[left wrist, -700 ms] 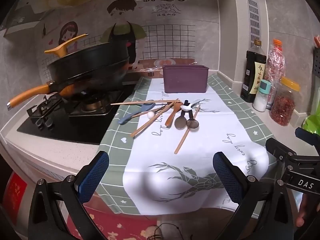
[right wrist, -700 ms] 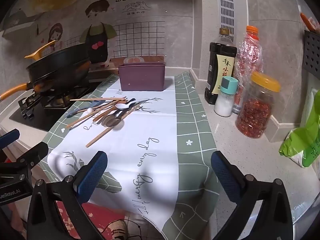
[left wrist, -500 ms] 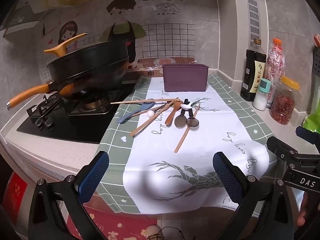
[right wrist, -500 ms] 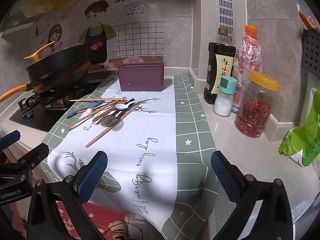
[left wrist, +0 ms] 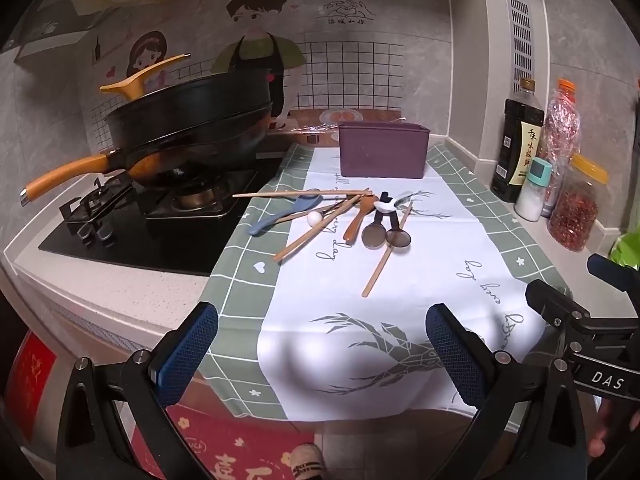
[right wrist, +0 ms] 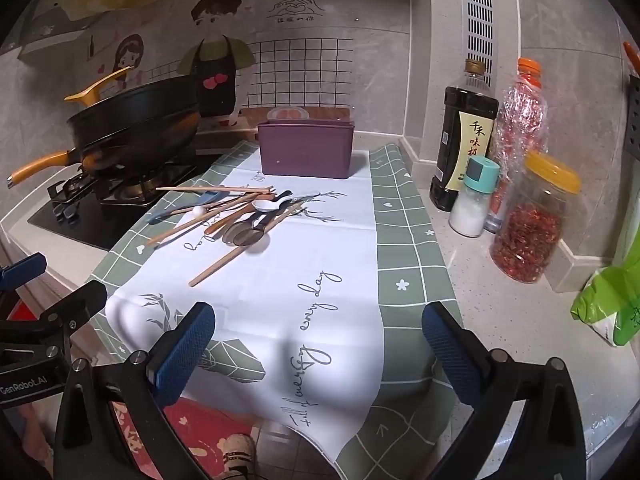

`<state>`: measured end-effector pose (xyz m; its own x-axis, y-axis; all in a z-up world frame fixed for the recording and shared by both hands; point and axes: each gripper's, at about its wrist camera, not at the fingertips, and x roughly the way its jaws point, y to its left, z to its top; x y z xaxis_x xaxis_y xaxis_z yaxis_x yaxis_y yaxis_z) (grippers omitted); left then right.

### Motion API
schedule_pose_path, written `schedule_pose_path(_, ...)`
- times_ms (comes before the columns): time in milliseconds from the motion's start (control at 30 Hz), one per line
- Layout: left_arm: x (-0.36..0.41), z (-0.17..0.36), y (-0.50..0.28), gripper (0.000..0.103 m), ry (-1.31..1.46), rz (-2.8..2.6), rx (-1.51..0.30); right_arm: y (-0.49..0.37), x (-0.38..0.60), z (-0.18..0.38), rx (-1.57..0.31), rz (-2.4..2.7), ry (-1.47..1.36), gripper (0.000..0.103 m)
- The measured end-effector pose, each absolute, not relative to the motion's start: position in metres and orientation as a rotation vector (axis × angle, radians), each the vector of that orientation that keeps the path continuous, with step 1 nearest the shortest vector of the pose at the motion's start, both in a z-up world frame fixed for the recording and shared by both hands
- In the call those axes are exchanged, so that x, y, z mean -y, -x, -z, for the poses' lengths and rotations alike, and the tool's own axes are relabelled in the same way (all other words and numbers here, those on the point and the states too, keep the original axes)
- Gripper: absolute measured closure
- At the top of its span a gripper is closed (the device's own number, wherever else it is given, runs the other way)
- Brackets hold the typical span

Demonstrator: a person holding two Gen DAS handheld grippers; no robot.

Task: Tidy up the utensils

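Note:
A heap of utensils (left wrist: 340,220) lies on the white and green cloth (left wrist: 440,248): wooden chopsticks, a blue spoon (left wrist: 280,214), a white spoon (left wrist: 390,206), a wooden spoon and two dark spoons (left wrist: 386,236). A purple box (left wrist: 382,150) stands behind the heap. The heap (right wrist: 244,216) and the box (right wrist: 306,148) also show in the right wrist view. My left gripper (left wrist: 322,354) is open and empty over the cloth's front edge. My right gripper (right wrist: 318,350) is open and empty, to the right of the left one.
A black wok (left wrist: 188,136) with an orange handle sits on the gas hob (left wrist: 152,220) at the left. A soy sauce bottle (right wrist: 464,140), a salt shaker (right wrist: 474,196), a chilli jar (right wrist: 530,216) and a green bag (right wrist: 612,304) stand along the right wall.
Both grippers have moved slightly forward towards the counter. The utensils and the box have not moved.

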<state>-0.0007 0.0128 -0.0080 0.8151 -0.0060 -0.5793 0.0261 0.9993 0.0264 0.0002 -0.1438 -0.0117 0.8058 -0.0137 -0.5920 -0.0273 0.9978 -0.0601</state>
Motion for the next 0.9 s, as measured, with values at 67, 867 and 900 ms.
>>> schedule_pose_path(67,-0.013,0.007,0.000,0.000,-0.031,0.016,-0.617,-0.001,0.144,0.012,-0.635,-0.010,0.067,0.000)
schedule_pose_path(867,-0.007,0.006,-0.006,0.000,-0.046,0.019,-0.618,-0.005,0.154,0.013,-0.637,-0.009,0.050,0.000)
schedule_pose_path(900,-0.007,0.006,-0.006,0.000,-0.045,0.019,-0.619,-0.005,0.153,0.013,-0.637,-0.010,0.050,0.000)
